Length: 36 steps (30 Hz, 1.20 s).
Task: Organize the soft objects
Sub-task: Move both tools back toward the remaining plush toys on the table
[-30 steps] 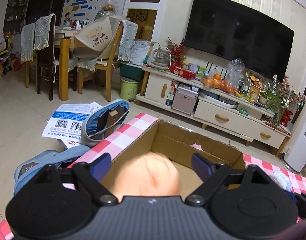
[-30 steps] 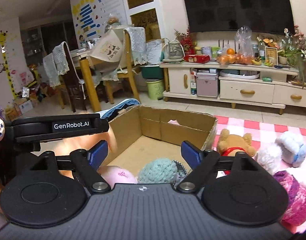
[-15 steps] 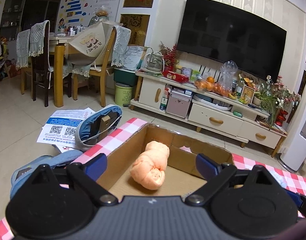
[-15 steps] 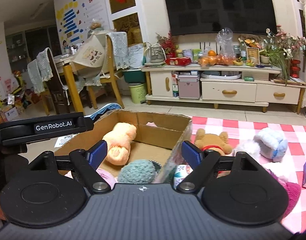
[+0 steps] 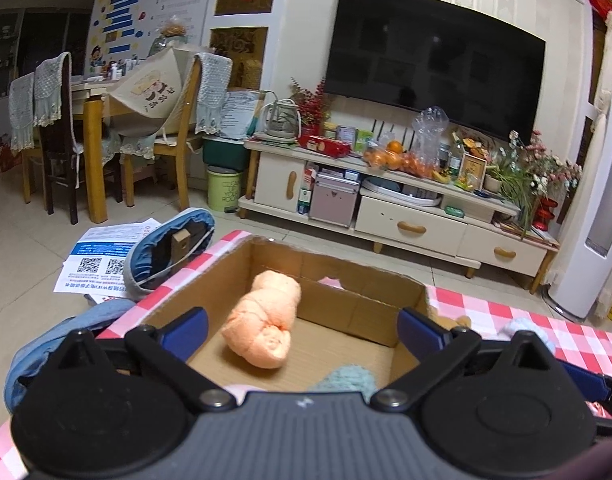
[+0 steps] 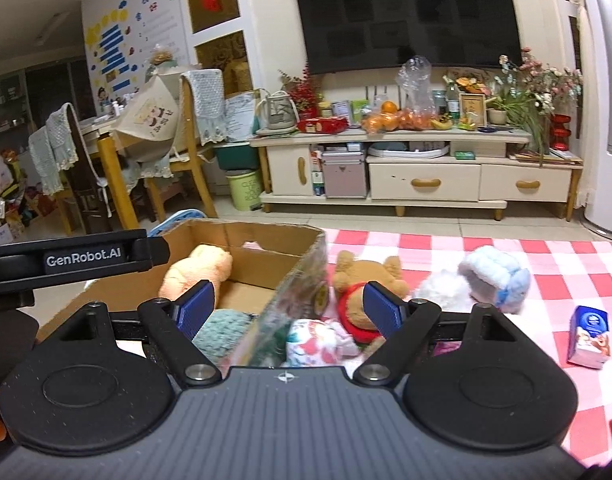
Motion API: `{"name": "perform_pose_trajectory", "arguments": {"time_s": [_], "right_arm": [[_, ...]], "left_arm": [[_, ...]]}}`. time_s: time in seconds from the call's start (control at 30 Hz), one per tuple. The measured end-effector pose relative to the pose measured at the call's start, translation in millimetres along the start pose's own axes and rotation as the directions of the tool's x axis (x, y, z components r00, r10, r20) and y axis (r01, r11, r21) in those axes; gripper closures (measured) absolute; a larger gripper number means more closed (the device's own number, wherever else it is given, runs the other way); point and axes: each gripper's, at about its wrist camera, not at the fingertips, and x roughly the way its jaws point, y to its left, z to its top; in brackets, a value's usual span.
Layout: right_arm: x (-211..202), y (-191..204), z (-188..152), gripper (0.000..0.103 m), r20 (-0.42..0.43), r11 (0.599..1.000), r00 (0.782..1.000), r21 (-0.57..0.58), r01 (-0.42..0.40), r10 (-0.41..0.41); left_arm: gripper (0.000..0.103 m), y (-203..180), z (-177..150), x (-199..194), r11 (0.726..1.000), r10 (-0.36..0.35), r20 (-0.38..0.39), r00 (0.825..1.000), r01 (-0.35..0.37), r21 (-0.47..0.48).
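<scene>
An open cardboard box sits on the red checked cloth. An orange plush roll lies inside it, beside a teal knitted ball. My left gripper is open and empty above the box's near side. My right gripper is open and empty over the box's right wall. A brown bear in a red top, a floral soft piece and a white and blue fluffy item lie on the cloth to the right.
A small blue carton stands on the cloth at the right. Blue bags and printed papers lie on the floor left of the box. A TV cabinet and a dining table with chairs stand behind.
The orange plush roll left my left gripper and dropped into the box. My left gripper pulled back. My right gripper moved right, toward the toys on the cloth.
</scene>
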Motion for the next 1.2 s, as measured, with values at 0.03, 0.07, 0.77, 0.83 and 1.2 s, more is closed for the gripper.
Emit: {"name": "perform_pose_trajectory", "arguments": {"time_s": [0.03,0.07,0.77,0.83,1.2], "right_arm": [[-2,1,-1,0.001,0.002,1.000,1.000,0.003,0.009,-0.009],[-3,1,-2,0.001,0.004,1.000,1.000,0.006,0.018,-0.018],[-18,-5,-13,0.001,0.014,0.988,0.991,0.075,0.134,-0.136],[-18,-4,-14,0.001,0.015,0.986,0.989,0.078,0.145,-0.147],[-16,-10,-22,0.001,0.016,0.977,0.982,0.100,0.187,-0.189]], "left_arm": [[0.003,-3,-1,0,1.000,-0.004,-0.001,1.000,0.004,0.006],[0.003,-5,-1,0,1.000,-0.007,-0.001,1.000,0.007,0.012],[0.001,-60,-18,-6,0.991,-0.066,-0.005,0.998,0.066,0.113],[0.001,-64,-20,-6,0.990,-0.070,-0.007,0.998,0.070,0.123],[0.001,-86,-30,-7,0.979,-0.092,-0.018,0.996,0.094,0.183]]}}
